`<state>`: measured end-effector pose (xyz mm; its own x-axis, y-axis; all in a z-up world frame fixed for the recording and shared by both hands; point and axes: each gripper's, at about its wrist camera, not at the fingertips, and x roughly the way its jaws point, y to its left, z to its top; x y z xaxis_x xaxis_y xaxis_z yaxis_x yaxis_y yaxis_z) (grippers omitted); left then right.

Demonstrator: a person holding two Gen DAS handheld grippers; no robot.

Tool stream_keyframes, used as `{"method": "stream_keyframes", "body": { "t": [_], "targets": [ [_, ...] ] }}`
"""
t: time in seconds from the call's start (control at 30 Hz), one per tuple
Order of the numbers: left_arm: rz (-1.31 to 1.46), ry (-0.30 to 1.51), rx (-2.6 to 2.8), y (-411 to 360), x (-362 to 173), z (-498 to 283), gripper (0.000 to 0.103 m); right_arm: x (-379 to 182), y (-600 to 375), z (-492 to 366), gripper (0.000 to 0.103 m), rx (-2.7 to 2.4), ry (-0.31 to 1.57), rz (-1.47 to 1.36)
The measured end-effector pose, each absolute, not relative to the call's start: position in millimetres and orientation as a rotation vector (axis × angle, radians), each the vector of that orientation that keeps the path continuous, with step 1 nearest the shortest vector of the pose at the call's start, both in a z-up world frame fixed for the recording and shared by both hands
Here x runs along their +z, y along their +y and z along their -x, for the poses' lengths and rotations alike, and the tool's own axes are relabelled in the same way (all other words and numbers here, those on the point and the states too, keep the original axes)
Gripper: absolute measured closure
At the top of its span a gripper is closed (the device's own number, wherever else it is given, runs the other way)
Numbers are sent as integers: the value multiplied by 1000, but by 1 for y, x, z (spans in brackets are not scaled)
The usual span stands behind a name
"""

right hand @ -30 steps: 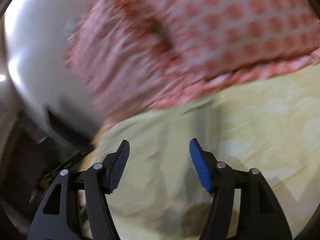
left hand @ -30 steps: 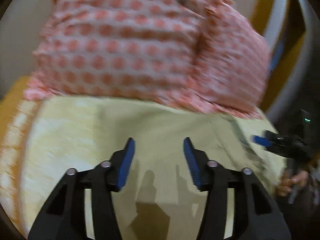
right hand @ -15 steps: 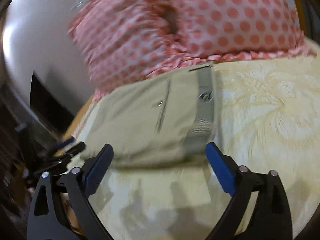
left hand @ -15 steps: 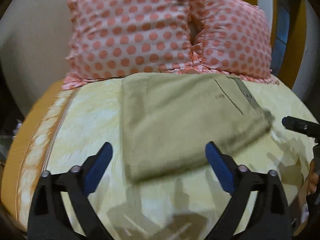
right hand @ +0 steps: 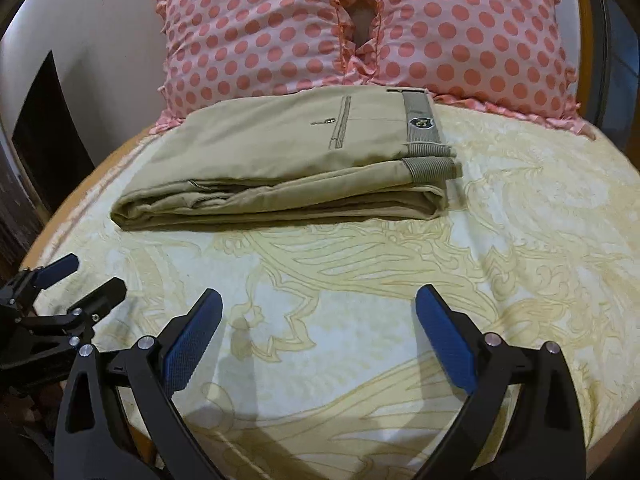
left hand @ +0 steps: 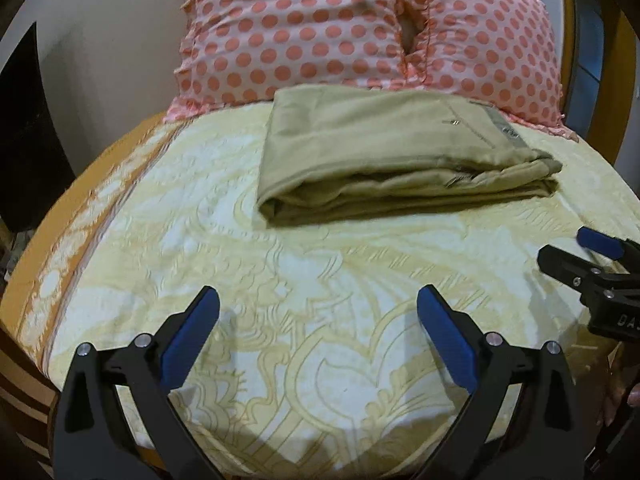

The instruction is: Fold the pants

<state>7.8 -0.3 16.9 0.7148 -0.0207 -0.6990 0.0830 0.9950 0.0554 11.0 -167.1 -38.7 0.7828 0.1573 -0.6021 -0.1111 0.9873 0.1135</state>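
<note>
Both the left claw (left hand: 318, 332) and the right claw (right hand: 319, 330) are gaping wide, gripping nothing, over bare bedspread (left hand: 320, 288). Only the right view is showing the waistband badge (right hand: 420, 123); the folded pants (left hand: 384, 160) are lying ahead, touching the dotted pillows (left hand: 320, 28).

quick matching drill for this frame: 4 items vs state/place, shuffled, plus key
Items:
1. pants
2. pillows
3. left tongs
4. right tongs

States:
A. pink with polka dots, at the far end of the bed
B. open, empty, seen at the right edge of the left wrist view
C. folded, lying on the yellow bedspread
D. open, empty, seen at the left edge of the right wrist view

Pairs: 1-C, 2-A, 3-D, 4-B
</note>
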Motion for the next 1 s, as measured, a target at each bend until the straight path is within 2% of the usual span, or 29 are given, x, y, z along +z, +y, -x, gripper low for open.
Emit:
{"method": "stream_keyframes", "body": {
  "t": [0.13, 1.0],
  "targets": [
    [-54, 735, -70, 5, 12, -3, 2, -45, -152, -5, 1, 95, 617, 32],
    [-55, 717, -69, 3, 11, -1, 2, -47, -156, 1, 1, 76, 581, 6]
  ]
}}
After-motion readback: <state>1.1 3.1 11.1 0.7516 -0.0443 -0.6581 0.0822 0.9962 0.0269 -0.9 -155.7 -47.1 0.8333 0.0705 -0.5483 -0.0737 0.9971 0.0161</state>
